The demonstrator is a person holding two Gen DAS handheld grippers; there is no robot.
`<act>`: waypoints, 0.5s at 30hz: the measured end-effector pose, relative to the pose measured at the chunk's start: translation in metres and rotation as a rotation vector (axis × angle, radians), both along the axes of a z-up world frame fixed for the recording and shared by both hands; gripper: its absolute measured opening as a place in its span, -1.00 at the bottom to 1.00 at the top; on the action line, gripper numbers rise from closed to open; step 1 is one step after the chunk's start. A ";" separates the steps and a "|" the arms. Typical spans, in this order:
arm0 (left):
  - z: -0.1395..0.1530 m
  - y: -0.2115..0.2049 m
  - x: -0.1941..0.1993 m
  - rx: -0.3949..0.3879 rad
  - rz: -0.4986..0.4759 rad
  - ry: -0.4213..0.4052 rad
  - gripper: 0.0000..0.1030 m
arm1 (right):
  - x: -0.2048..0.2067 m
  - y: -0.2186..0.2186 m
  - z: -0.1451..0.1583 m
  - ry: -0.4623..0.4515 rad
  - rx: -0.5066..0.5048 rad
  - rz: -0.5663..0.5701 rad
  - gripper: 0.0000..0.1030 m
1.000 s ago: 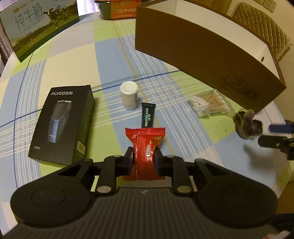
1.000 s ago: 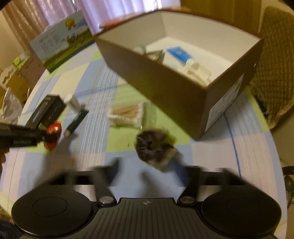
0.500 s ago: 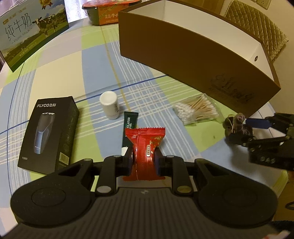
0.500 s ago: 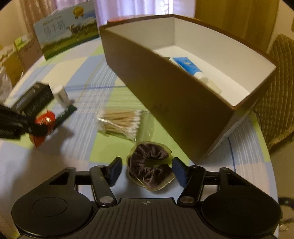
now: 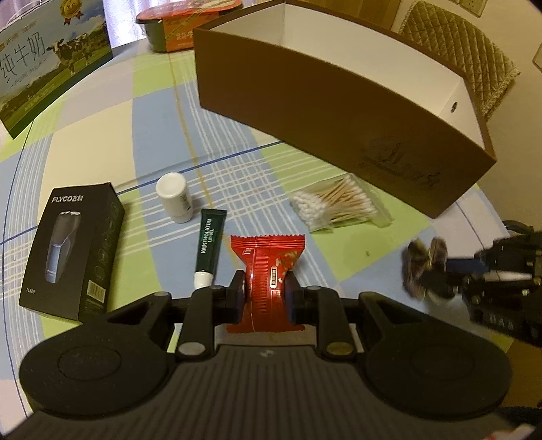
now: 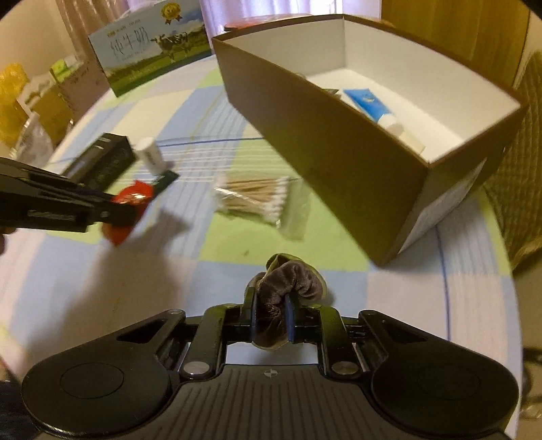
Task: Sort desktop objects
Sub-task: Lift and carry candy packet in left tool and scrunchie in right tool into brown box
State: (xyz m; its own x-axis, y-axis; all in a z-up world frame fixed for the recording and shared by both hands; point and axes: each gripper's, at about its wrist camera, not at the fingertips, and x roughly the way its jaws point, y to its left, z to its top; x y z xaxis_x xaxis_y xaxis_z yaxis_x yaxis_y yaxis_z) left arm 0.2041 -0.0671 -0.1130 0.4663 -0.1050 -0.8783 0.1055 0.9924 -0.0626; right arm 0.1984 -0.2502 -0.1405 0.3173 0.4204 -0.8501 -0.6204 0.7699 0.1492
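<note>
The left hand-held gripper (image 5: 265, 297) was clamped tight on a red snack packet (image 5: 267, 270), its fingers pressing the wrapper's middle and holding it upright above the counter (image 5: 101, 142); the right hand-held gripper (image 6: 270, 318) had closed on a brown velvet scrunchie (image 6: 288, 284), which bulged out past the fingertips (the view was somewhat blurred, so whether it was clear of the cloth I could not tell). On the checked cloth lay a black shaver box (image 5: 73, 247), a small white bottle (image 5: 172, 196) just beside it, a dark green lip-balm tube (image 5: 208, 243) near the bottle, and a clear bag of cotton swabs (image 5: 335, 206) close to the wall of the brown cardboard box (image 5: 325, 105); inside that box, seen from the right wrist, were a blue-and-white tube (image 6: 372, 105) and other small things too hidden to name. A milk carton (image 5: 40, 67) stood at the far left edge; an orange-and-dark container (image 5: 183, 23) sat beyond the box.
</note>
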 end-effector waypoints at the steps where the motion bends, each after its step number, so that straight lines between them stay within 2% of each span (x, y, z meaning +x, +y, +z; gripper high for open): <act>1: 0.001 -0.002 0.000 -0.001 -0.003 -0.003 -0.63 | -0.002 -0.002 0.002 0.018 0.016 -0.005 -0.76; 4: 0.005 -0.007 -0.002 -0.004 -0.013 -0.011 -0.63 | -0.006 -0.003 0.010 0.049 0.044 -0.016 -0.75; 15: 0.025 -0.022 -0.003 0.004 -0.039 -0.040 -0.63 | -0.009 -0.013 0.050 0.024 0.105 -0.033 -0.75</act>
